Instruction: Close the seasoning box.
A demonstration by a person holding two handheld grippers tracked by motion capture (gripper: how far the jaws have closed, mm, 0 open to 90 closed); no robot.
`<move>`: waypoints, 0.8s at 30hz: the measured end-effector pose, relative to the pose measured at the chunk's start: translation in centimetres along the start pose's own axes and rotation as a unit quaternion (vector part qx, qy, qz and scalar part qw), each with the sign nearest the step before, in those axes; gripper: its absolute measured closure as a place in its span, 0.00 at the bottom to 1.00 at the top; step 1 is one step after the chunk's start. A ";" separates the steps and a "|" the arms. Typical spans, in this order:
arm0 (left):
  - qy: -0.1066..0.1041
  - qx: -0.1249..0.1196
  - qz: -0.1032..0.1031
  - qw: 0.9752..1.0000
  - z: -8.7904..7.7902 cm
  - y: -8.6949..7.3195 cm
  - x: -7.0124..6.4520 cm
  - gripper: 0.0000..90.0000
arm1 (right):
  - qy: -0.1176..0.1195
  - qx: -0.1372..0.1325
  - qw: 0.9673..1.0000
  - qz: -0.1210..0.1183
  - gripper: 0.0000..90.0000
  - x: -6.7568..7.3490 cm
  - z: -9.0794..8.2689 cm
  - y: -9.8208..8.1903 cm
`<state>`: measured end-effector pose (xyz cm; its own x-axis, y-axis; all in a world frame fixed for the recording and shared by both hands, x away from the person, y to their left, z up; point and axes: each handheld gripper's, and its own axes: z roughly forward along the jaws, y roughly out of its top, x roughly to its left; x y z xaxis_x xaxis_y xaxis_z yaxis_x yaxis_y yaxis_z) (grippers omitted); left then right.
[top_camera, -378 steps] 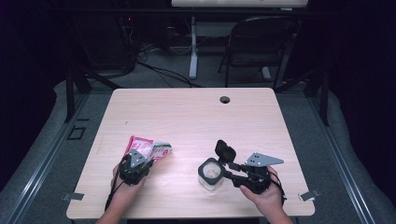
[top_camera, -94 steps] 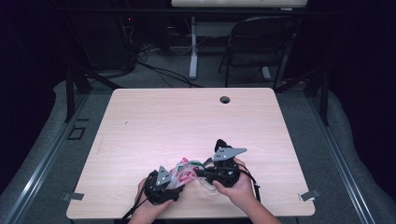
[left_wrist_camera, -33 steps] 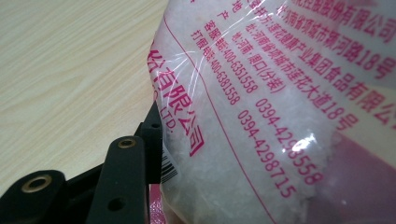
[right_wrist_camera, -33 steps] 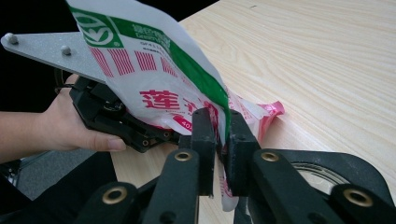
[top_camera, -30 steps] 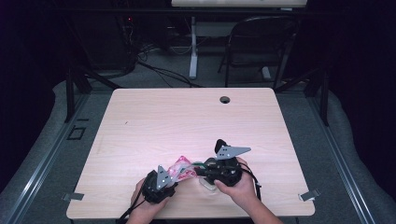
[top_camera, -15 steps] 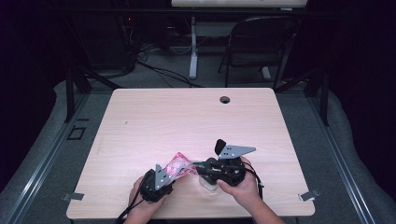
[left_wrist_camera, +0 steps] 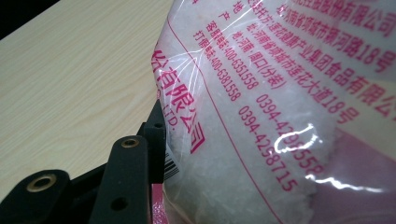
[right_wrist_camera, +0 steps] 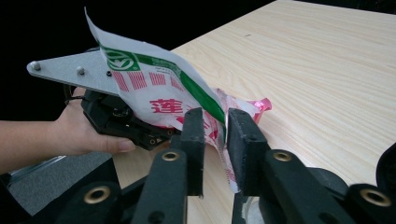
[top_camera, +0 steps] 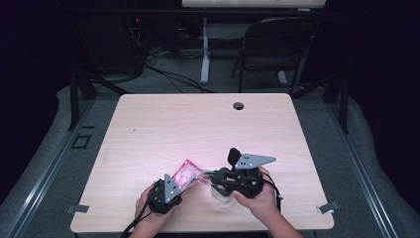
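A pink and white plastic bag [top_camera: 187, 173] of white grains, printed in red, hangs off the table near the front edge. My left gripper [top_camera: 181, 180] is shut on its lower part. In the left gripper view the bag [left_wrist_camera: 261, 116] crowds the frame, with one black jaw pressed to its left side. My right gripper [top_camera: 211, 175] reaches in from the right. Its jaws [right_wrist_camera: 215, 116] have just been closing. The bag's top edge [right_wrist_camera: 154, 88] runs between them against the right jaw, and a gap remains at the left jaw.
A clear round container [top_camera: 221, 194] stands on the table [top_camera: 198, 124] under my right gripper. A cable hole [top_camera: 238, 105] lies at the far edge. A folding chair [top_camera: 277, 44] and cables are on the floor beyond. A hand [right_wrist_camera: 88, 130] holds the left gripper.
Since the earliest frame both grippers have come together at the front edge, with the bag lifted between them. Over the last second the bag has edged slightly left; the hands hardly moved.
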<state>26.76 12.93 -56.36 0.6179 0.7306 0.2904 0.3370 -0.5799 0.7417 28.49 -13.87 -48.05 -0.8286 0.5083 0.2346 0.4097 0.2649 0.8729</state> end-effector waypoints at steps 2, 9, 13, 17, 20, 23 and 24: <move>0.002 0.000 0.002 1.000 0.0 0.0 0.0 0.62 | 0.001 0.002 1.000 -0.002 0.89 0.1 0.1 0.0; 0.014 -0.006 0.011 1.000 -0.1 0.1 -0.1 0.62 | 0.006 0.009 1.000 -0.006 1.00 0.4 0.1 0.0; 0.022 -0.010 0.012 1.000 -0.2 0.3 -0.1 0.62 | 0.011 0.010 1.000 -0.011 1.00 0.5 0.0 0.1; 0.030 -0.017 0.013 0.999 -0.3 0.6 -0.1 0.62 | 0.021 0.009 1.000 -0.009 1.00 0.6 -0.2 0.3; 0.035 -0.023 0.015 0.999 -0.3 0.9 0.0 0.62 | 0.024 0.005 1.000 -0.007 1.00 0.7 -0.4 0.4; 0.043 -0.026 0.024 0.998 -0.3 1.3 0.1 0.62 | 0.026 0.003 1.000 -0.005 1.00 0.7 -0.6 0.5; 0.047 -0.027 0.029 0.998 -0.3 1.5 0.2 0.62 | 0.025 0.002 1.000 -0.005 1.00 0.6 -0.6 0.5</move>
<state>27.13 12.34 -55.03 0.5654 0.7283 0.3872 0.2620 -0.6037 0.7529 27.92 -13.94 -47.19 -0.8508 0.4641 0.2465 0.4024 0.2738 0.8735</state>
